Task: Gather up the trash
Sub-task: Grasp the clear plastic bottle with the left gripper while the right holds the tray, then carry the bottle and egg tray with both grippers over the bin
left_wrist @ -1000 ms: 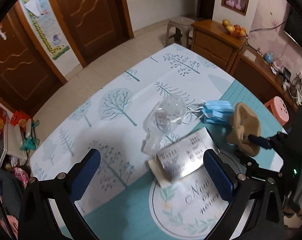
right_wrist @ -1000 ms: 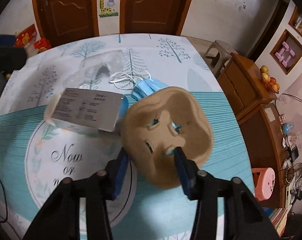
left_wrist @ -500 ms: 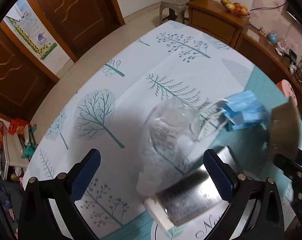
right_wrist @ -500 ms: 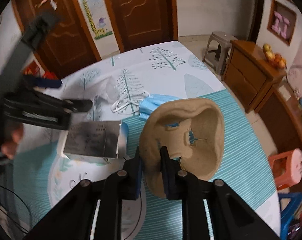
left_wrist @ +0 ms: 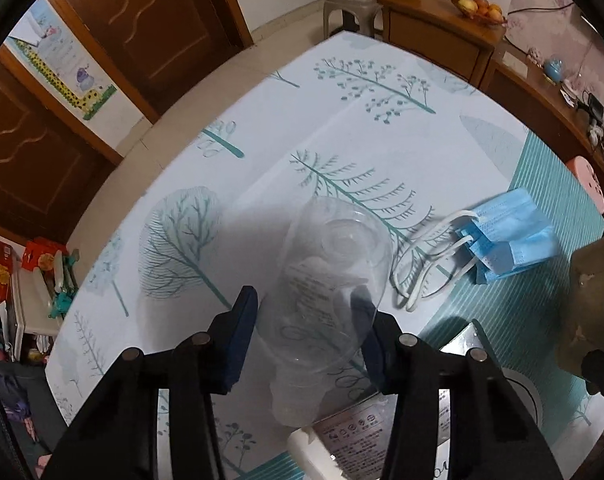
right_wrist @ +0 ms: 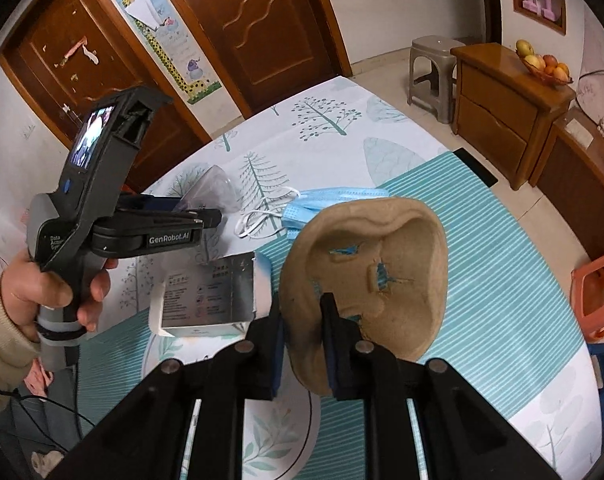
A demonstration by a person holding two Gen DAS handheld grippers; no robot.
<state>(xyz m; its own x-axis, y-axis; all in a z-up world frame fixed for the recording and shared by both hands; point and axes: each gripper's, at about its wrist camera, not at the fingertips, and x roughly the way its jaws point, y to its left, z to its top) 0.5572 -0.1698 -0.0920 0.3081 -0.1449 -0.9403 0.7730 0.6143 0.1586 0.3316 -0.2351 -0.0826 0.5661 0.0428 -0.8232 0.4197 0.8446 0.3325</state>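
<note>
My left gripper (left_wrist: 305, 320) has closed around a clear crumpled plastic container (left_wrist: 325, 292) on the tree-print tablecloth (left_wrist: 262, 160); its pads touch both sides. My right gripper (right_wrist: 302, 336) is shut on the rim of a brown moulded-pulp tray (right_wrist: 373, 272) and holds it lifted above the table. A blue face mask (left_wrist: 505, 244) with white ear loops lies to the right, also in the right wrist view (right_wrist: 325, 204). A silver-and-white box (right_wrist: 206, 300) lies on the cloth, also at the bottom of the left wrist view (left_wrist: 365, 436).
A wooden cabinet (right_wrist: 501, 108) with a fruit bowl (right_wrist: 541, 64) stands beyond the table's far right. A grey stool (right_wrist: 429, 68) and an orange stool (right_wrist: 597, 296) stand on the floor. Brown doors (right_wrist: 262, 20) are behind.
My left gripper moved forward over the clear container and closed from wide open onto it. My right gripper closed on the pulp tray's rim and lifted it.
</note>
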